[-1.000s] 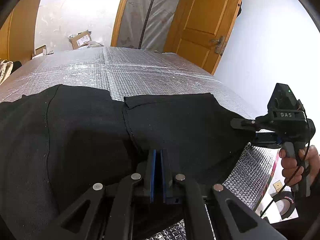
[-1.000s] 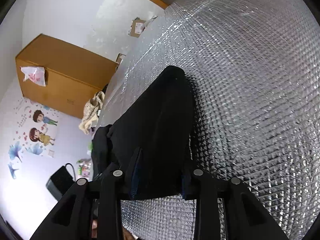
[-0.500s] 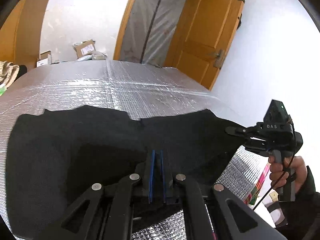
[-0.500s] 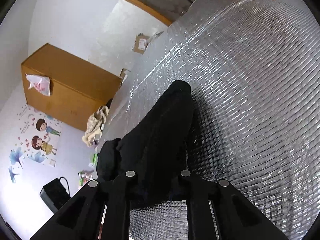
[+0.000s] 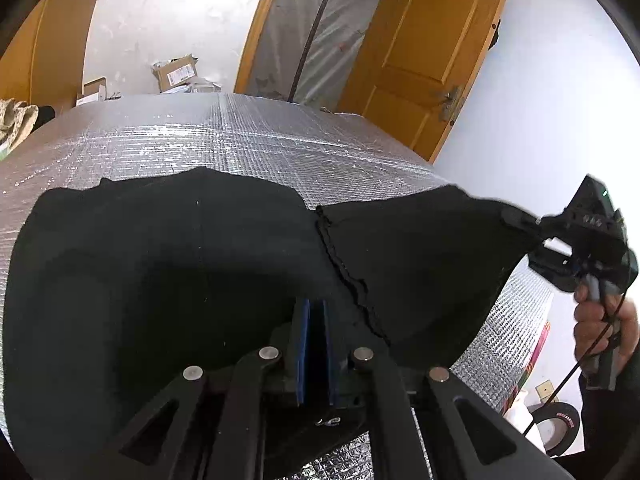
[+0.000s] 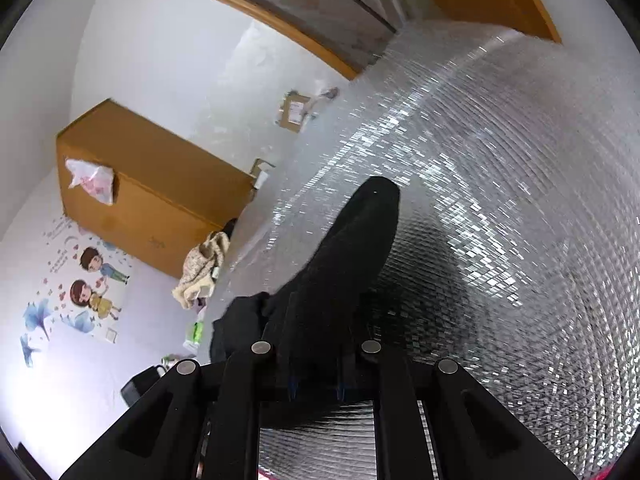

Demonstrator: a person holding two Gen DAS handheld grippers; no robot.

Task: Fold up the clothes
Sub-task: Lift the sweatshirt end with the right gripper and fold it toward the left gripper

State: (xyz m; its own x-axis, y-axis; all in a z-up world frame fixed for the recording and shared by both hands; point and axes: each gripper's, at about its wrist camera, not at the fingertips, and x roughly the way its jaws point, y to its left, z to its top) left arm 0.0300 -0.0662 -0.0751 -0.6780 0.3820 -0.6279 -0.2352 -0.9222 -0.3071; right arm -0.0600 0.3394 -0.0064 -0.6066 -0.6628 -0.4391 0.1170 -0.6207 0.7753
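Observation:
A black garment (image 5: 168, 264) hangs lifted over the silver quilted table (image 5: 224, 136), stretched between both grippers. My left gripper (image 5: 314, 312) is shut on its near edge, blue pads pressed together around the cloth. In the left wrist view my right gripper (image 5: 520, 224), held by a hand (image 5: 600, 320), pinches the garment's right corner. In the right wrist view the same black garment (image 6: 344, 264) runs away from the right gripper (image 6: 316, 368) in a narrow raised ridge; the cloth covers the fingertips.
An orange wooden door (image 5: 424, 48) and a plastic-covered doorway (image 5: 312, 28) stand behind the table. Cardboard boxes (image 5: 176, 74) lie on the far floor. A wooden cabinet (image 6: 140, 188) and a beige cloth (image 6: 204, 268) sit off the table's far side. A roll of tape (image 5: 560, 424) lies at lower right.
Both grippers have risen with the garment, so its far edge has pulled back toward me and more bare table shows. The right gripper has moved up and to the right, stretching the cloth taut.

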